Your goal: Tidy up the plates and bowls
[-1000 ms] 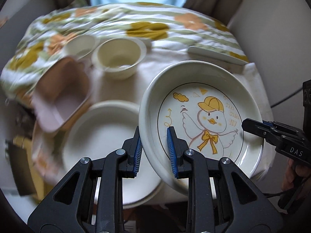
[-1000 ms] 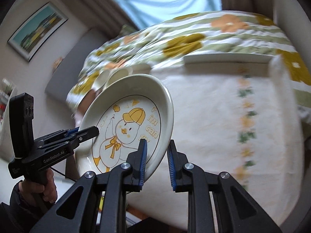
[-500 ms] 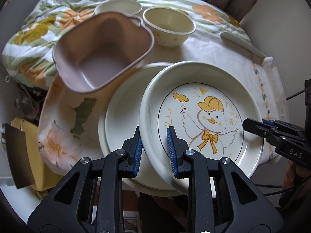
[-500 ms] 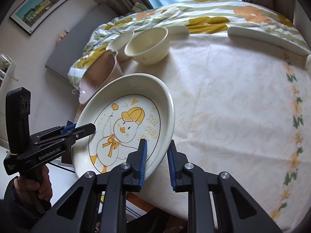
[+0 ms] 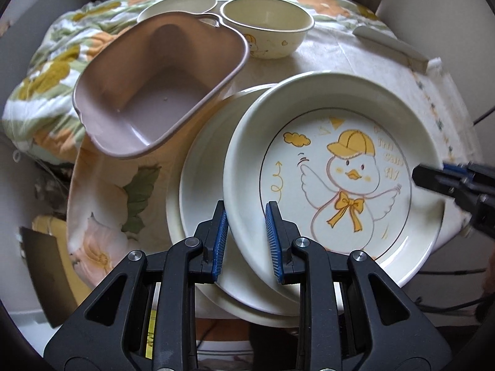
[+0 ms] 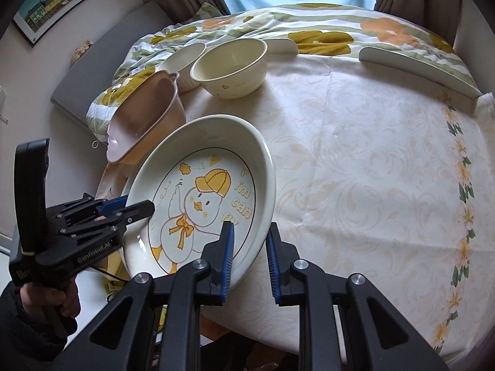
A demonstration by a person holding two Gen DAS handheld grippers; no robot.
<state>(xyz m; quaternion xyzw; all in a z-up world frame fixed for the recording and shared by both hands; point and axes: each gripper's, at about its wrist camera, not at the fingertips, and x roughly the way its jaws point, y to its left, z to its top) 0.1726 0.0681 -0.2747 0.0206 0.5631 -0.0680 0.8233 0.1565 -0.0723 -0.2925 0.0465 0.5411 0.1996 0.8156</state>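
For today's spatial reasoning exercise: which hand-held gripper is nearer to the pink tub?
Left. The left hand-held gripper grips the duck plate on the side facing the pink tub; the right hand-held gripper holds the plate's opposite rim, farther away.

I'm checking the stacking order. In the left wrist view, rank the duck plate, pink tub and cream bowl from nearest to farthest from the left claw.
1. Duck plate: its rim is pinched in the left claw.
2. Pink tub: up and left, mid-table.
3. Cream bowl: farthest, behind the tub.
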